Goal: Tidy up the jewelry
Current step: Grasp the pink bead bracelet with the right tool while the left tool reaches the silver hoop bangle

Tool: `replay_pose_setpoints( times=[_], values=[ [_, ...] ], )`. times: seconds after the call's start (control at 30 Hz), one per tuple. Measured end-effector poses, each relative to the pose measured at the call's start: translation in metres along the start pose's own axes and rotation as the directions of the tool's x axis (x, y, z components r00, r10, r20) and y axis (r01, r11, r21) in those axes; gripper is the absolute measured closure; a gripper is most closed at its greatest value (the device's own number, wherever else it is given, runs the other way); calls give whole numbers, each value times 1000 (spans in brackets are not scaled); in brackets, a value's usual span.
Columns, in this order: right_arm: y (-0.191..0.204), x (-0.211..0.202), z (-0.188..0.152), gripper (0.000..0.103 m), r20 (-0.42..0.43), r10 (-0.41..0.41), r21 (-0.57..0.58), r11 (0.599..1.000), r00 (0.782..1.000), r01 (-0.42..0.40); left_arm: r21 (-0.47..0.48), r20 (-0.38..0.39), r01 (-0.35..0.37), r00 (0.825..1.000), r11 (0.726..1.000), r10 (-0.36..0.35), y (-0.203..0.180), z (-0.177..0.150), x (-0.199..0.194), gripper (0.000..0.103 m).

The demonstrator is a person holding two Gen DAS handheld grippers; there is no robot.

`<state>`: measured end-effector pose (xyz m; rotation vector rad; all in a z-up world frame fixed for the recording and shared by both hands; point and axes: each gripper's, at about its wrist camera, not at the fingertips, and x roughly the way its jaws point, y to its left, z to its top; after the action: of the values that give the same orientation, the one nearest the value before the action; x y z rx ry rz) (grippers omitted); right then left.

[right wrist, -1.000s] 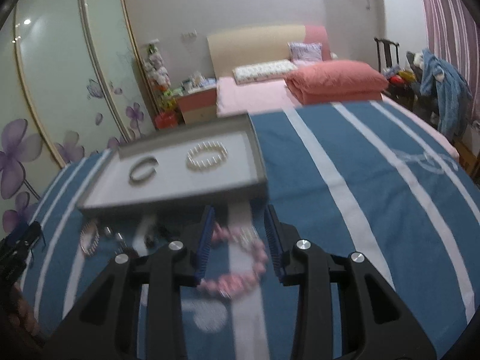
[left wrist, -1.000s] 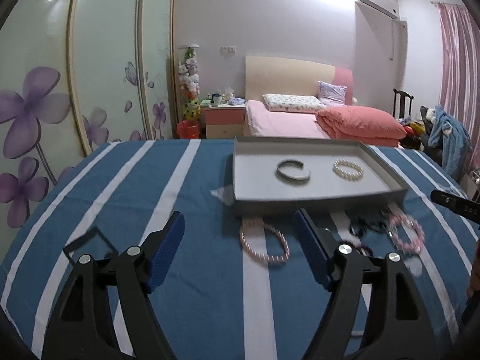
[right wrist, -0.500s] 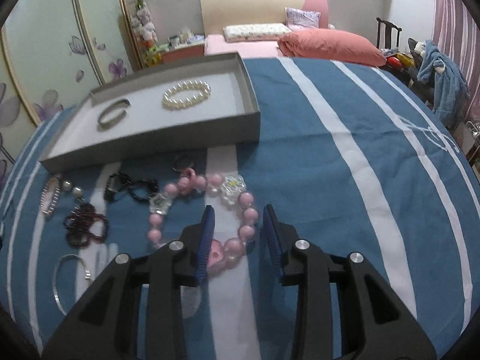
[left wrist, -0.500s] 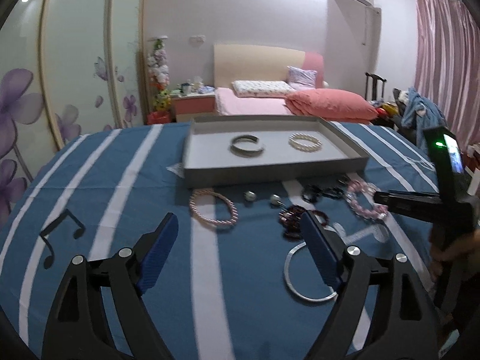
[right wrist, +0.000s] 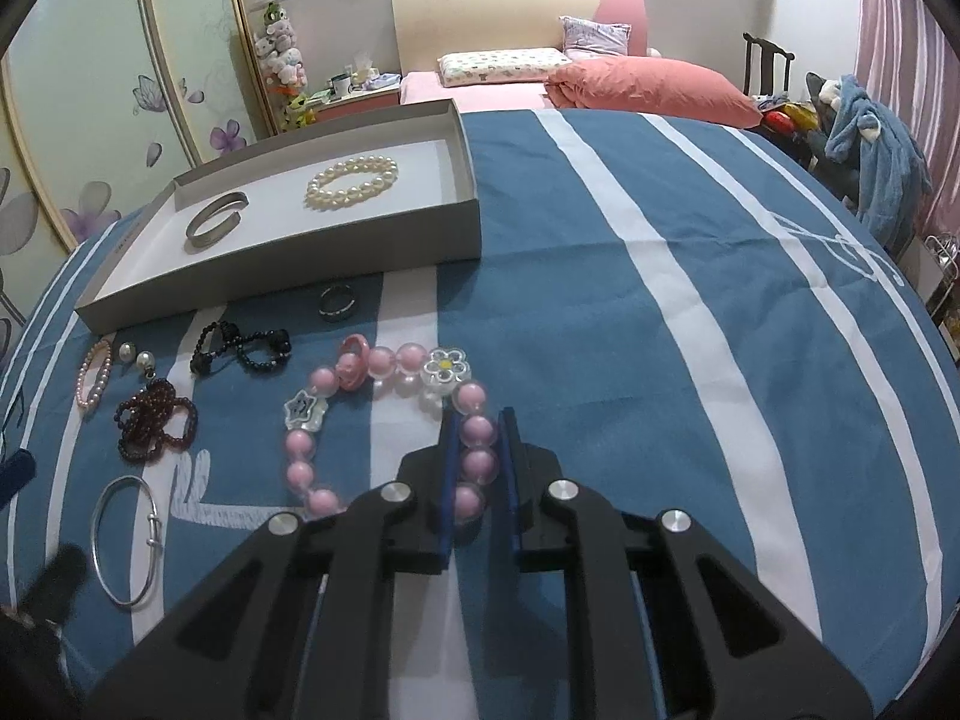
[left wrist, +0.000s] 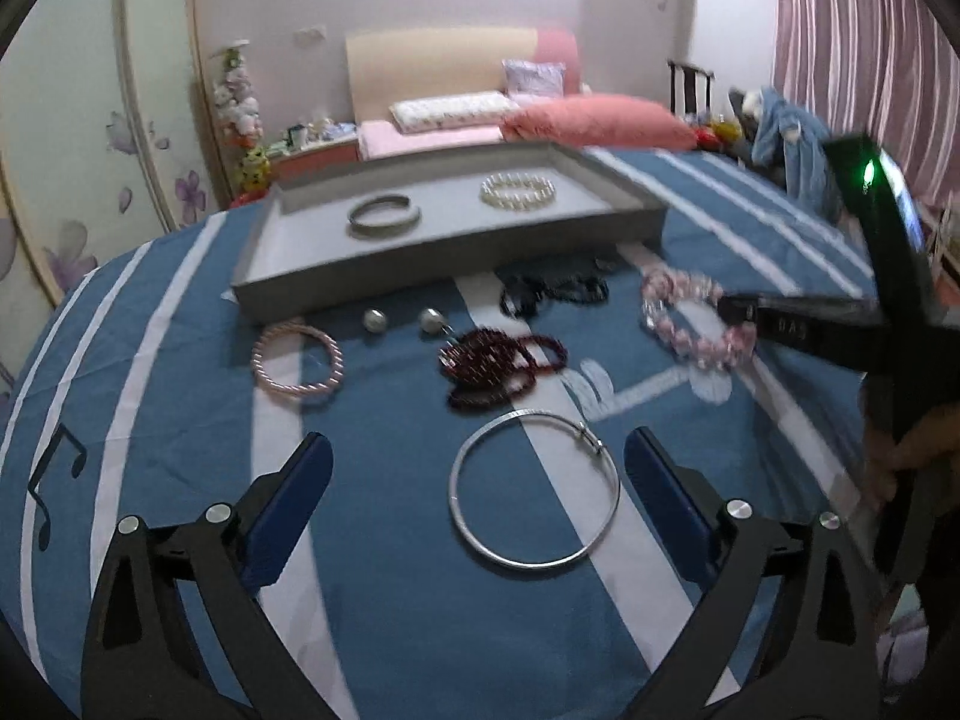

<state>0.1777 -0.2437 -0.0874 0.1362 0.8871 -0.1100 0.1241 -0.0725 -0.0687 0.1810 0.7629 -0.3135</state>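
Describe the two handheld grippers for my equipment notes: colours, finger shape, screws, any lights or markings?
Both match: black frames of triangular cut-out arms with round silver screw heads, ending in flat blue finger pads. See the left gripper and right gripper. In the left view, the right gripper's body carries a green indicator light and faint pale lettering on one finger, too blurred to read. No cables or sleeves are visible.

Black music-note print on blue striped cloth (left wrist: 420, 600), no readable lettering anywhere

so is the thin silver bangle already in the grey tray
No, the thin silver bangle lies on the striped blue cloth between the open left gripper's fingers, well short of the grey tray.
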Motion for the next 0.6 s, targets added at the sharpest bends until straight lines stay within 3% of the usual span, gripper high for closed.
replay_pose_setpoints(
  times=[0.23, 0.4, 0.5, 0.6],
  values=[
    [-1, -2, -1, 89, 0, 8, 6, 1000, 1000, -8, 34, -142, -18, 990, 999, 22, -11, -1, 30, 3],
    [-1, -2, -2, 89, 0, 10, 7, 1000, 1000, -10, 6, -149, -29, 988, 1000, 29, -8, 1, 32, 3],
    [0, -3, -2, 89, -1, 13, 2, 1000, 1000, -13, -24, -145, -11, 989, 1000, 8, -1, 1, 30, 18],
    [3, -4, -2, 89, -4, 26, -9, 1000, 1000, -26, -39, -136, -58, 989, 998, 52, 13, 1, 27, 31]
  ],
)
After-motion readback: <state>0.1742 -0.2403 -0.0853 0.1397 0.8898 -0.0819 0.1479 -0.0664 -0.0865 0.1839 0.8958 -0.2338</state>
